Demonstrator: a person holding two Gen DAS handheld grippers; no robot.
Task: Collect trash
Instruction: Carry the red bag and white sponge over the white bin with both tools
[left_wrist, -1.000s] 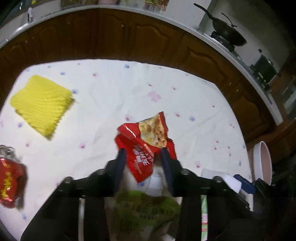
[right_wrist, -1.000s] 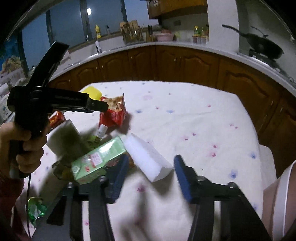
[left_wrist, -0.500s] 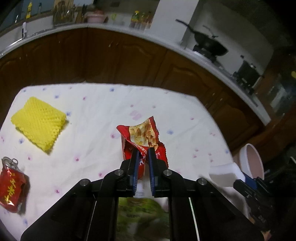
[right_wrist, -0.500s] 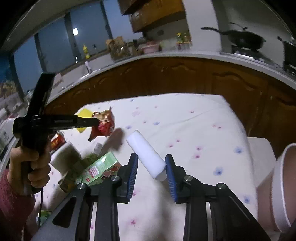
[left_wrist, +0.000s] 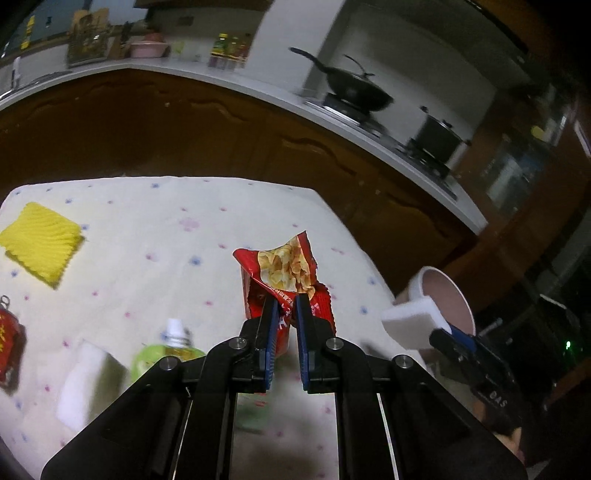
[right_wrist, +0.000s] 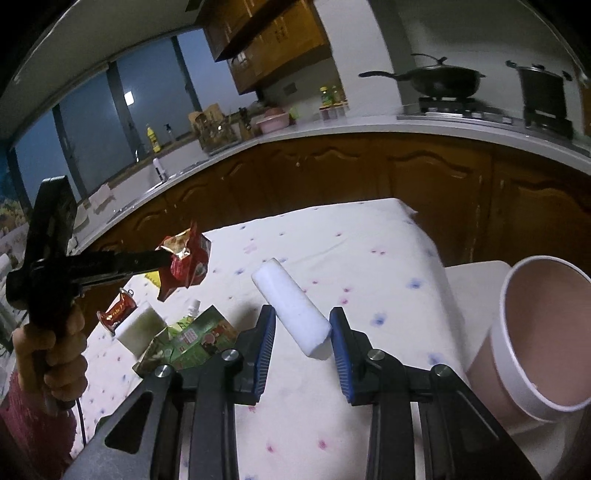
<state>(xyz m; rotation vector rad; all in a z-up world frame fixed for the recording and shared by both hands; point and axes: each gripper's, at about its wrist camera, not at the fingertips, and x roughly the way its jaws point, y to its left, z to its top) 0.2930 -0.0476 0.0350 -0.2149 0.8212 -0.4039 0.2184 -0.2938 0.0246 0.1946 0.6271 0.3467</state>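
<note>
Both grippers have risen off the surface since a second ago, each carrying a piece of trash, and the floral cloth has dropped away beneath them. Left gripper, its jaws having just closed to a narrow slit, pinches the lower edge of the red bag, which stands up ahead of its fingertips and hangs clear of the surface; seen from the right, the same bag dangles at the tip of the tool held in the person's left hand. Right gripper has also just closed, and clamps the white block by its near end, so the rest juts forward and up between the blue pads. Held this way, both pieces look ready to be carried to the pink bin, which stands open just right of the right gripper, off the edge of the surface.

Count: one bin, two pieces in the air. Left on the surface, below and left of the left gripper: one yellow net, one crushed red can, one green pouch, one white block of the same kind. One green carton lies just left of the right gripper.
</note>
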